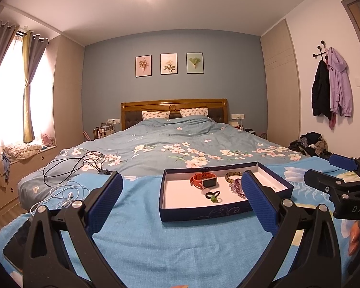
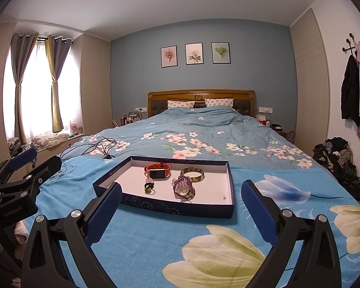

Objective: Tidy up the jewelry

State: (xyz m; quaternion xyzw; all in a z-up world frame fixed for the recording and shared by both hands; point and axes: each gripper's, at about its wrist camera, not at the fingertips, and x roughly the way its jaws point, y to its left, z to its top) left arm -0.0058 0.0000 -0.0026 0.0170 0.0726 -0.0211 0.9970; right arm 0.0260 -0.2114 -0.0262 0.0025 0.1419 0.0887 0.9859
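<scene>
On the bed (image 2: 204, 129): a flowered duvet covers most of it, and the near end carries a bright blue blanket (image 2: 156, 244) that gives the work a flat, soft base.
Blanket: it lies under everything that matters here, probably spread so small pieces do not vanish into the duvet's folds.
Tray (image 2: 180, 210): a shallow navy box lid with a white floor sits on the blanket, in front of both cameras, its low wall keeping the jewelry gathered in one place.
Left gripper (image 1: 182, 201): the jaws stand wide apart with nothing between them, hovering short of the tray's near wall.
Right gripper (image 2: 181, 206): likewise spread and empty, just short of the tray's near wall, well placed to reach in.
Watch (image 2: 157, 171): orange strap, dark face, lying toward the back of the tray.
Bangle (image 2: 192, 174): a gold ring lying flat to the right of the watch, apart from it.
Bead bracelets (image 2: 183, 188): a purple tangle touching the bangle's near edge (how many strands, I cannot tell).
Hair tie (image 2: 149, 187): a small dark loop with a green bead, just in front of the watch.
Tiny speck (image 2: 225, 198): alone near the tray's right wall, too small to identify.
Cables (image 1: 72, 168): black and white leads lie off to the left, clear of the tray.
Judgement: all pieces appear to be in the tray already, so what remains is arranging them apart.
</scene>
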